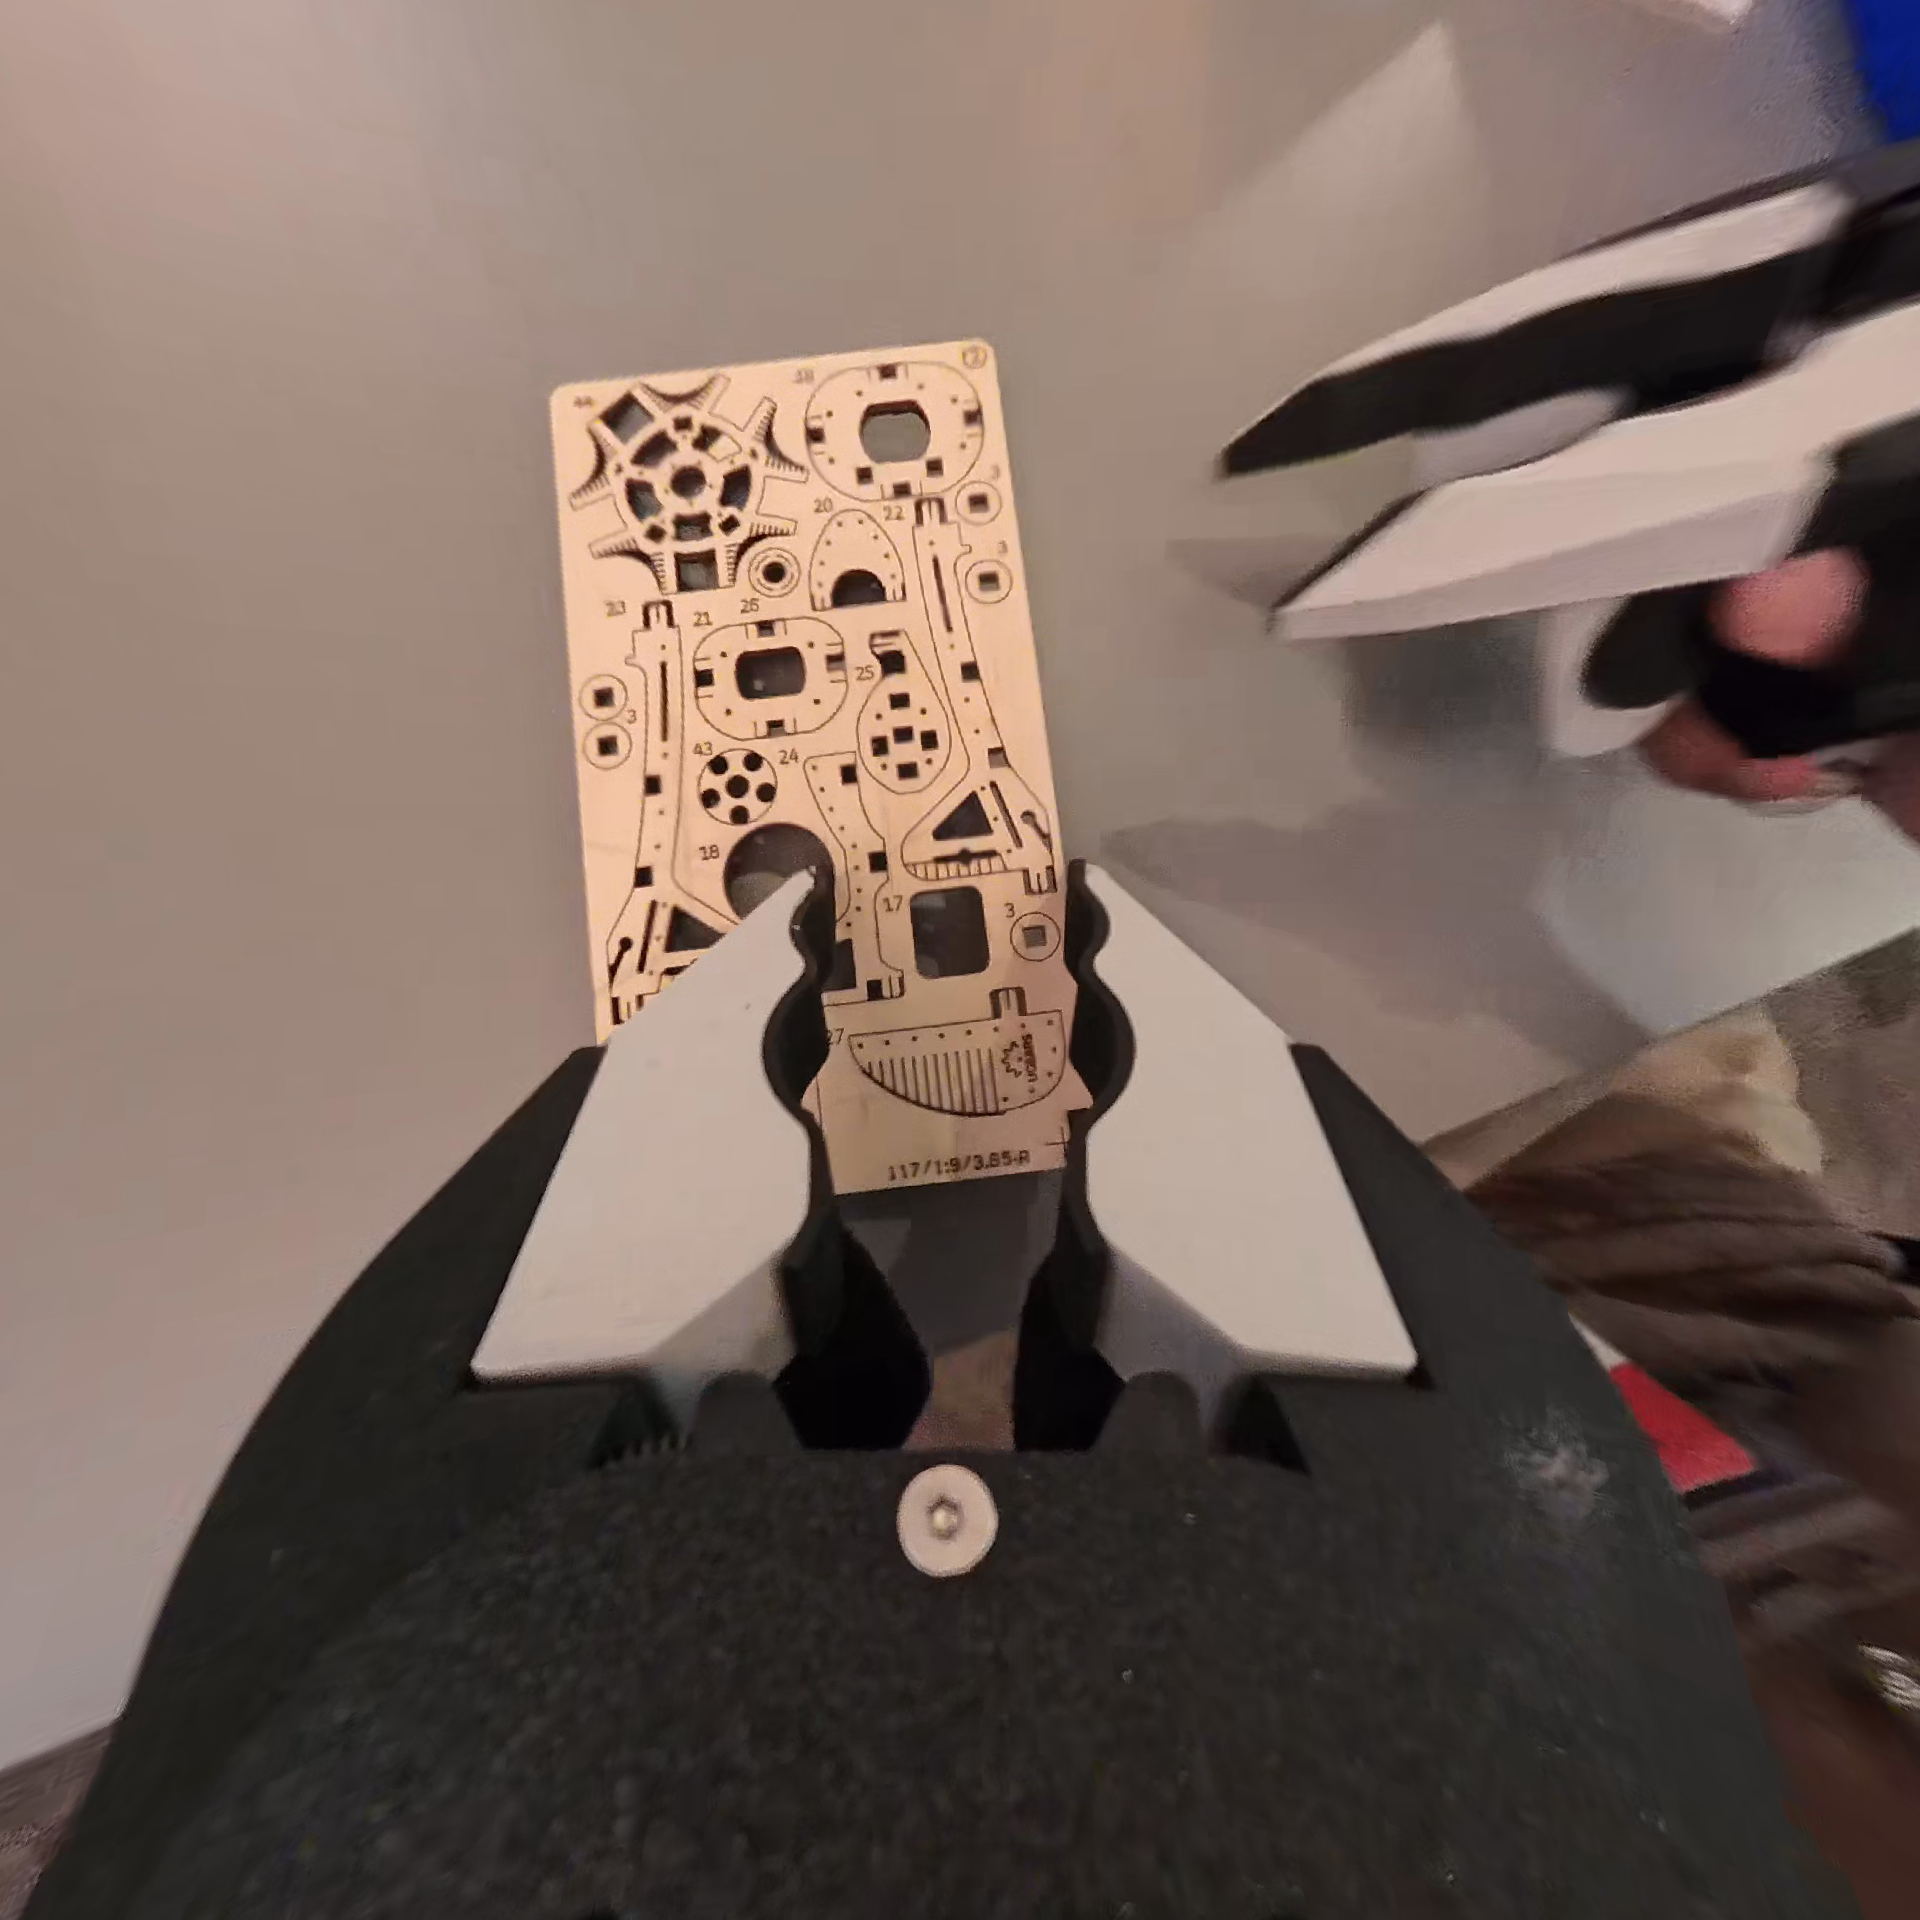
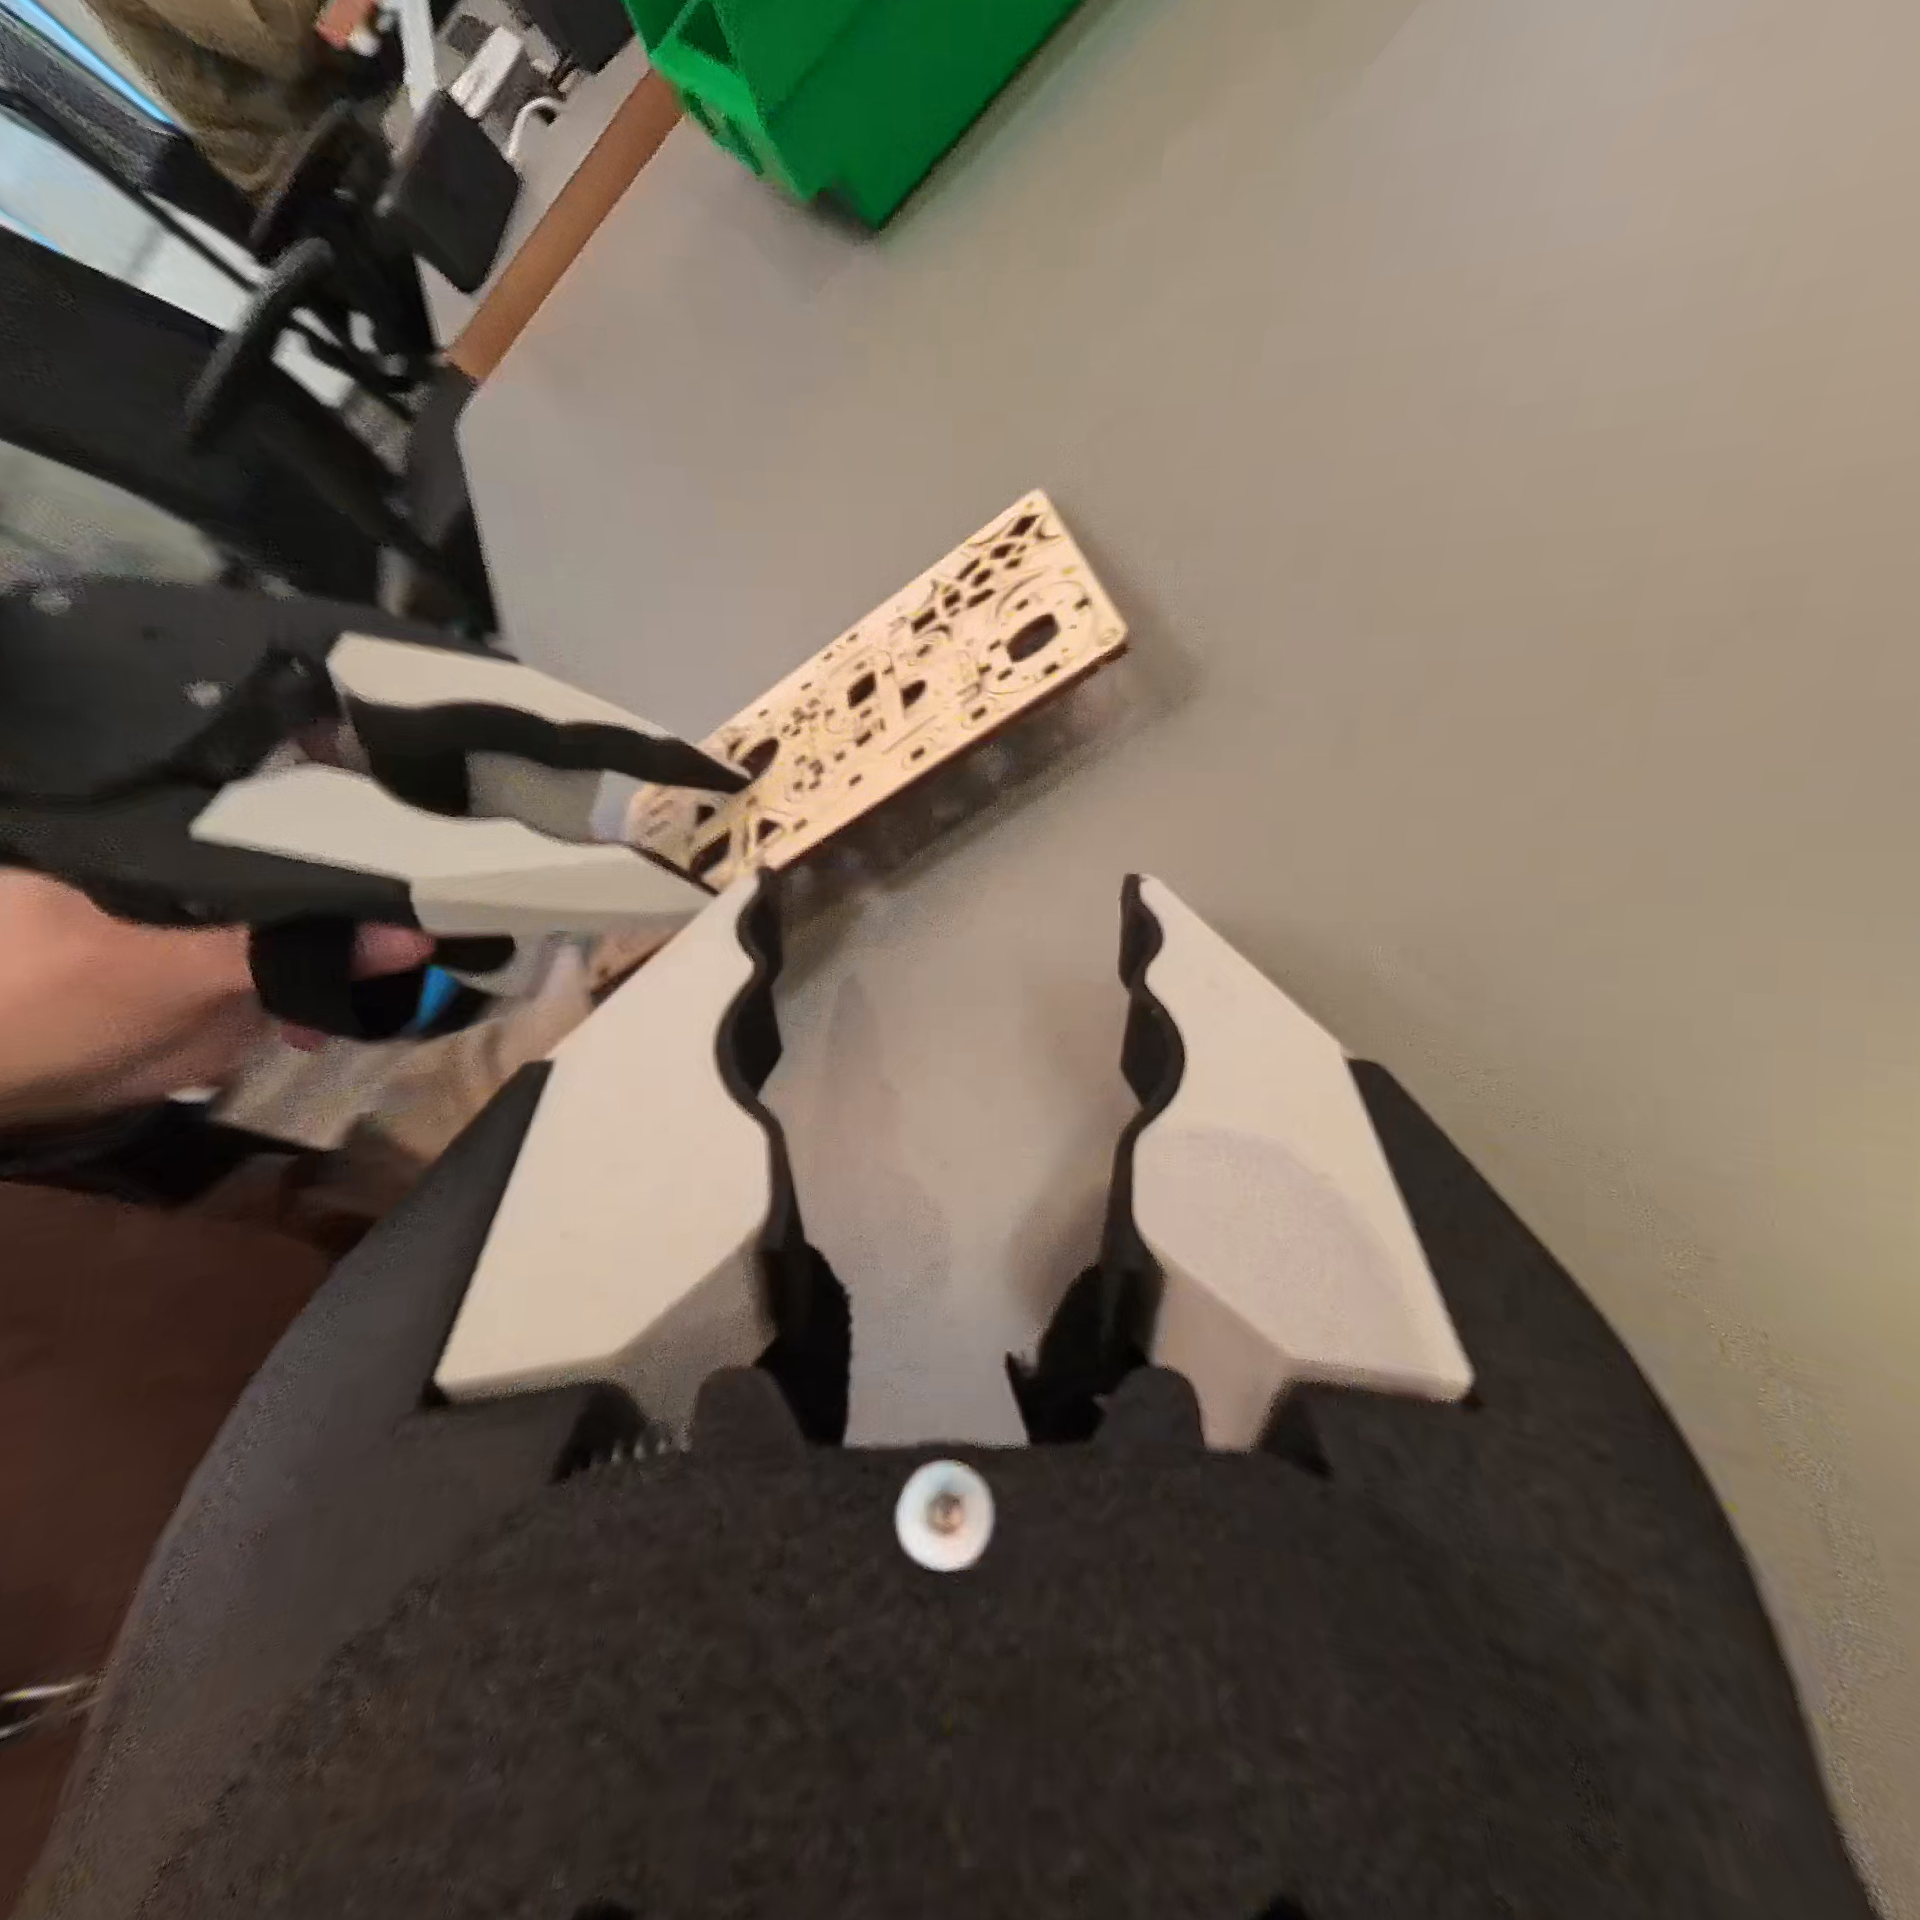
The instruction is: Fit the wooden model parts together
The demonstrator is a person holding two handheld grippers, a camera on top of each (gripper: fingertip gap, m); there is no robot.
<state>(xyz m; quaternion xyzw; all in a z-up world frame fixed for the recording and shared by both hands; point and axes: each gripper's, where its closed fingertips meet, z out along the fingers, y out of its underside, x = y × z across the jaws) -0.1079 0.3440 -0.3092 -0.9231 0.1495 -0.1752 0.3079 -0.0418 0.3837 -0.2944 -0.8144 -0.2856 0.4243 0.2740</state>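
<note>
Grey tabletop [image 2: 1455,520] fills both views, matte and bare around the work. Nearest in the left wrist view, the left gripper [image 1: 940,883] is clenched on the near end of the wooden parts sheet [image 1: 800,644], a thin laser-cut panel with most pieces not yet punched out and a few holes where parts are gone. From the right wrist view the sheet's gripped end is lifted while its far end sits low, at or just above the table; contact there cannot be told. The right gripper [image 2: 945,894] hangs released, jaws wide apart and holding nothing, just beside the sheet's near edge. Beyond lie a green bin [image 2: 831,104] at the table's far side and office chairs [image 2: 343,229] past the edge.

The step in hand looks like freeing a part from the sheet. To do it well, the left grip should stay firm near the edge, and the right fingertips should push on one outlined piece close to its tabs, gently, since thin ply may snap.
</note>
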